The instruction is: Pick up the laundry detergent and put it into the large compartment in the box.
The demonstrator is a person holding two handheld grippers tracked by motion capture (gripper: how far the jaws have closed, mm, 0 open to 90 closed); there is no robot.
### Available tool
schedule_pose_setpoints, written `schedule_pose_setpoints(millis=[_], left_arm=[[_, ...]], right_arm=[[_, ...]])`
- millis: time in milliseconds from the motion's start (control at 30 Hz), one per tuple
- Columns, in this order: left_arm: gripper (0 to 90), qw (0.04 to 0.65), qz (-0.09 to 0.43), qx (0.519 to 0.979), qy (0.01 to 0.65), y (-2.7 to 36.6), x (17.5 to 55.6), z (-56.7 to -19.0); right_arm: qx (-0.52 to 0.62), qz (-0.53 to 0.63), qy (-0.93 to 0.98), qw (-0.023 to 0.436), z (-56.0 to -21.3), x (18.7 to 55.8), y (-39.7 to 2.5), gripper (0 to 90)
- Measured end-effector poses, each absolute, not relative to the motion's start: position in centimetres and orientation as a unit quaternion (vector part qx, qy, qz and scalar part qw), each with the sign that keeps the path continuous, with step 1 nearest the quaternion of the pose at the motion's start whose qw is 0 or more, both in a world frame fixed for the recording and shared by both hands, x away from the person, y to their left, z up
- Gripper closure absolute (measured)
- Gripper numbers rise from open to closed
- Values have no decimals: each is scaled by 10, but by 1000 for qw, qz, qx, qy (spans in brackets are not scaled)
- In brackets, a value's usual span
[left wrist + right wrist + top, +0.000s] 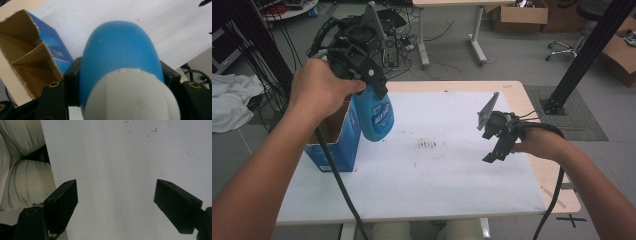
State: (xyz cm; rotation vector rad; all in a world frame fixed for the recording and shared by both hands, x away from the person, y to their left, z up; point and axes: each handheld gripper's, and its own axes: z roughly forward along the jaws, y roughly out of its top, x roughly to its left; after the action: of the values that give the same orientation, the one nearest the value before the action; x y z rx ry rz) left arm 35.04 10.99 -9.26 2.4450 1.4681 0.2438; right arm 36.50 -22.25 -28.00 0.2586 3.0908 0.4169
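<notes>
Hanging upright in left gripper (373, 82), clamped blue bottle (377, 114) just right of open box (334, 142); right gripper (498, 142) agape, far right.

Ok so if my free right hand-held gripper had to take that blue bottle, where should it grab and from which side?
Probably the rounded blue belly of the blue bottle, approached from the table's open middle. The left hand-held gripper already clamps it up near the white cap, and the open blue box blocks its other side. The right hand-held gripper is open, though the belly is wide and curved.
</notes>
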Motion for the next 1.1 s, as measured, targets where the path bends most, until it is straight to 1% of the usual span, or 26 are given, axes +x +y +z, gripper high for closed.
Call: schedule_pose_setpoints(millis=[167,300,533,867,1100], left_arm=[[379,135,92,832,531,118,353,-81],[379,143,96,820,546,127,354,-70],[379,152,103,792,582,151,351,-53],[379,143,115,743,644,188,355,-55],[379,139,123,715,674,207,357,-62]], right_arm=[[80,136,987,10,-280,366,-222,193],[77,133,988,8,-281,367,-221,193],[72,131,989,9,-282,368,-216,195],[70,133,989,11,-280,369,-214,195],[72,130,989,10,-280,370,-215,195]])
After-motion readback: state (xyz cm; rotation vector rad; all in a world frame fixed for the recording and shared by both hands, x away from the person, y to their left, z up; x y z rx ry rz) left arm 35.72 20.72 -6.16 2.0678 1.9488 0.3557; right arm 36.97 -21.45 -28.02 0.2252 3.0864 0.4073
